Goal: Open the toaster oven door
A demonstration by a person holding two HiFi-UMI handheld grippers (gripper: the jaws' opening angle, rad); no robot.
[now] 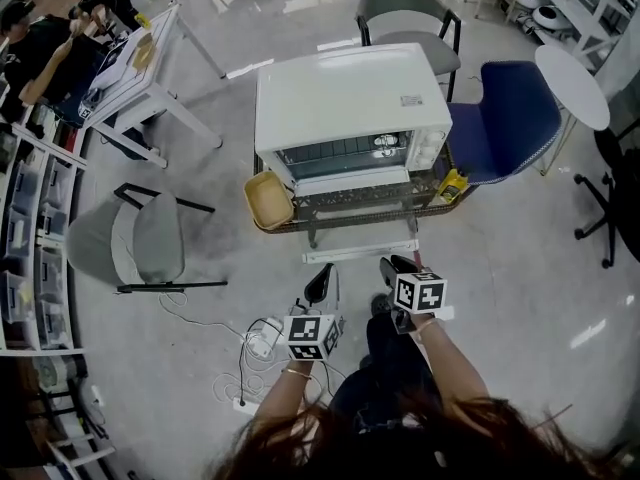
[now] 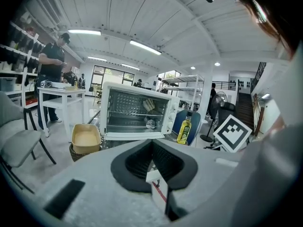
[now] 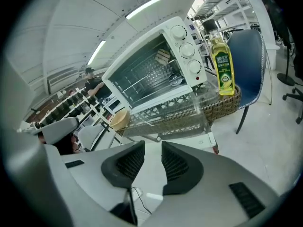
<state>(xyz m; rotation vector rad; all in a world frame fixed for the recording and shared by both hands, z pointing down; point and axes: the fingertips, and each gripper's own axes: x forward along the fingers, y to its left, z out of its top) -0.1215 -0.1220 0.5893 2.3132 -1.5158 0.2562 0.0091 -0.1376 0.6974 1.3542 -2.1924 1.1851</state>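
The toaster oven (image 1: 350, 108) stands at the worktop's (image 1: 345, 208) back edge, door (image 1: 338, 181) down. The left gripper (image 1: 319, 285) is closed, empty; the right gripper (image 1: 397, 267) (well short) is slightly parted, empty.

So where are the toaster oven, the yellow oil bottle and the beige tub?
toaster oven (image 1: 345, 93), head view, on its white top.
oil bottle (image 3: 222, 70), right gripper view, on its label.
beige tub (image 2: 85, 148), left gripper view, on its front wall.

Empty right claw (image 3: 151, 148) before open toaster oven (image 3: 156, 65)
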